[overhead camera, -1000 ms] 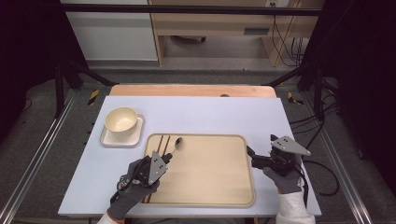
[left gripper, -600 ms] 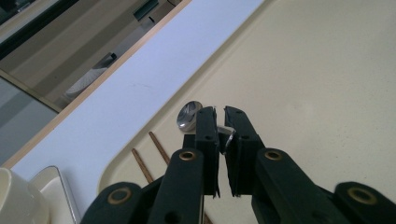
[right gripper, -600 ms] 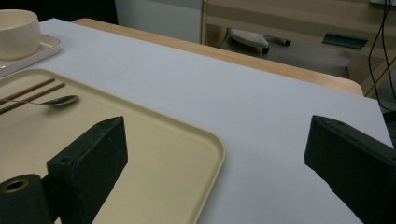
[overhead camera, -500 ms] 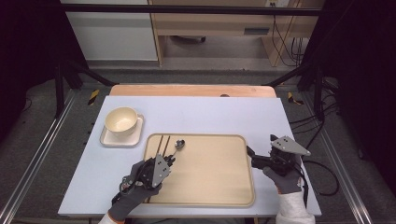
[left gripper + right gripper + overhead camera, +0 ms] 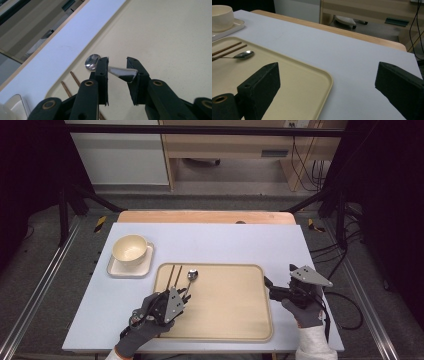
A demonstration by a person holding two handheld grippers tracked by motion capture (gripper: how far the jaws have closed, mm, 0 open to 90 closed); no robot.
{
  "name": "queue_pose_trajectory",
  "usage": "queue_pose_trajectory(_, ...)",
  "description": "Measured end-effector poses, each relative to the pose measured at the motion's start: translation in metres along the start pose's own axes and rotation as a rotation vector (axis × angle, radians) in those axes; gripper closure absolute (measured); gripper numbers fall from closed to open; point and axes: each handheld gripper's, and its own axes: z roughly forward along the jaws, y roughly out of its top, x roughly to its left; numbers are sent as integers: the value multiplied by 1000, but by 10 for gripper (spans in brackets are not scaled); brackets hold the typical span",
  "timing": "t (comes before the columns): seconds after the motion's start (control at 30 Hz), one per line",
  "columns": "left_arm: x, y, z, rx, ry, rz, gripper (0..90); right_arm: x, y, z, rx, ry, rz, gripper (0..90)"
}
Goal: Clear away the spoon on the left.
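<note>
Since a second ago the left gripper [image 5: 117, 72] has edged up the tray [image 5: 225, 320] to the spoon [image 5: 110, 67]; its jaws straddle the handle, seemingly not yet clamping, chopsticks [image 5: 71, 82] just beside. Right gripper [image 5: 328, 85] hovers wide open over the tray's edge, gloved hand [image 5: 302, 312] level.

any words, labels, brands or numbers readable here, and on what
No text can be read in any view.
The spoon, chopsticks, tray, bowl and its square plate are plain, with no marks.
The left gripper and right gripper show bare black jaws and no label.
A dark strip on the wooden furniture behind the table is too small to tell.
</note>
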Motion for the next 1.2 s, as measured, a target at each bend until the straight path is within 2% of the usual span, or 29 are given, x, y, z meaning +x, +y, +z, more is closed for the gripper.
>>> queue_pose_trajectory(0.33, -1, -2, 2, 13, -35, -7, 638, 0, 0, 0, -2, 1, 3, 62)
queue_pose_trajectory(0.6, -6, -3, 4, 26, -49, 9, 592, 0, 0, 0, -1, -1, 0, 63)
queue_pose_trajectory(1.2, -15, -8, 9, 64, -96, 27, 568, 0, 0, 0, -2, 0, 0, 62)
